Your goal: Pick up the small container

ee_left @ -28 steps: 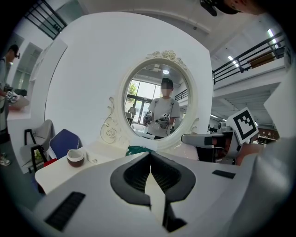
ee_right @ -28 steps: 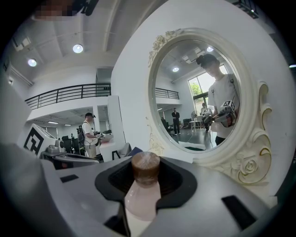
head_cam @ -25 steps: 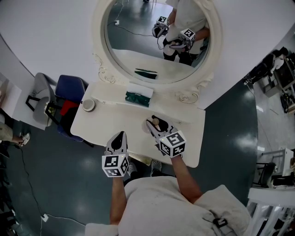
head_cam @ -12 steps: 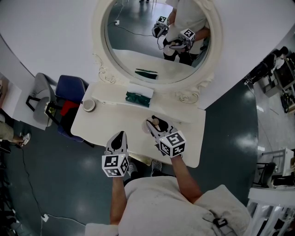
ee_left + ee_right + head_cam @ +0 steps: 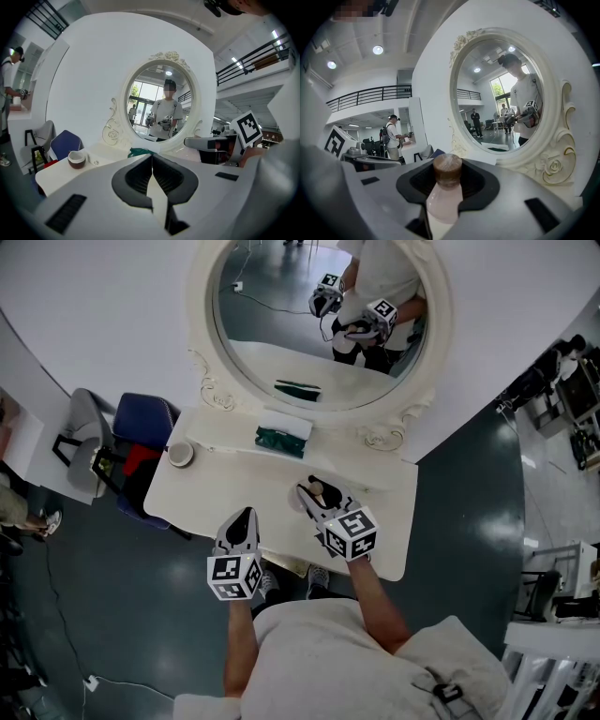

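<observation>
1. Finds a blue chair (image 5: 142, 420) off the 9 o'clock end of the white dressing table (image 5: 206, 498). On that corner of the tabletop sits a small brown and white bowl (image 5: 180, 454), well apart from both grippers.
2. Stretches the left forearm (image 5: 239, 643) straight toward 12 o'clock and holds the left gripper (image 5: 246, 518) over the table's near edge, nose tipped slightly down. Presses its jaws flat together, with nothing between them.
3. Meets a green and white box (image 5: 281, 435) at 12 o'clock from the left gripper, lying at the foot of the oval mirror (image 5: 281, 343).
4. Angles the right forearm (image 5: 370, 594) toward 11 o'clock and holds the right gripper (image 5: 316, 495) over the right half of the tabletop, also tipped slightly down. Clamps its jaws, standing partway apart, on the small container (image 5: 446, 197), a pale pink bottle with a brown cap. Carries it upright between the pads, cap poking out above them. Cannot tell from any view whether its base touches the tabletop.
5. Catches, at 1 o'clock in the mirror glass, the reflection of the person with both grippers raised in front of the chest.
</observation>
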`<control>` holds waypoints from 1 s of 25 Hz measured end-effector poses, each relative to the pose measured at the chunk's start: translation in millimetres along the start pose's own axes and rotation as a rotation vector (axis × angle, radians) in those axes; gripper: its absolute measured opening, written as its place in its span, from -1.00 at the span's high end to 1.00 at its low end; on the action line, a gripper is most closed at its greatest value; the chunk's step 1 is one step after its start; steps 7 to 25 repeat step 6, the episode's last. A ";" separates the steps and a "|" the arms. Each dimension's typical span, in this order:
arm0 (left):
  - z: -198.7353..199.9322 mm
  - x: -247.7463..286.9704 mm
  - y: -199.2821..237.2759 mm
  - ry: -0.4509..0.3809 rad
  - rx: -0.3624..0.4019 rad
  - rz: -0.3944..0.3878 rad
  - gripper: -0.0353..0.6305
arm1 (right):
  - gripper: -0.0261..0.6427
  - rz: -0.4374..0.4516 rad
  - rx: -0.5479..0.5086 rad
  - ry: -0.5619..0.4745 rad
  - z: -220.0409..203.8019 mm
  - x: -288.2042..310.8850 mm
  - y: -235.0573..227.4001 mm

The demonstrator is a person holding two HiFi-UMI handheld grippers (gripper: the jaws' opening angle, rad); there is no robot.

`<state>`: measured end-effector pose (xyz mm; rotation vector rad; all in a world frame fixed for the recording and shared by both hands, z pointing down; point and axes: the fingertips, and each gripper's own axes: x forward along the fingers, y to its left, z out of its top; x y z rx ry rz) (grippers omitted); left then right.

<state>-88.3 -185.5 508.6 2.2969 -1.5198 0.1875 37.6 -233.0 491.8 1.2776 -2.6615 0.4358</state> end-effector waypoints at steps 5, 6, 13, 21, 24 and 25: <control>-0.8 -1.8 0.2 0.003 0.000 0.006 0.81 | 0.53 0.015 -0.002 0.005 -0.9 -1.6 2.1; -1.2 -1.9 0.0 0.004 0.001 0.007 0.81 | 0.53 0.016 -0.003 0.007 -1.6 -1.9 2.2; -1.2 -1.9 0.0 0.004 0.001 0.007 0.81 | 0.53 0.016 -0.003 0.007 -1.6 -1.9 2.2; -1.2 -1.9 0.0 0.004 0.001 0.007 0.81 | 0.53 0.016 -0.003 0.007 -1.6 -1.9 2.2; -1.2 -1.9 0.0 0.004 0.001 0.007 0.81 | 0.53 0.016 -0.003 0.007 -1.6 -1.9 2.2; -1.2 -1.9 0.0 0.004 0.001 0.007 0.81 | 0.53 0.016 -0.003 0.007 -1.6 -1.9 2.2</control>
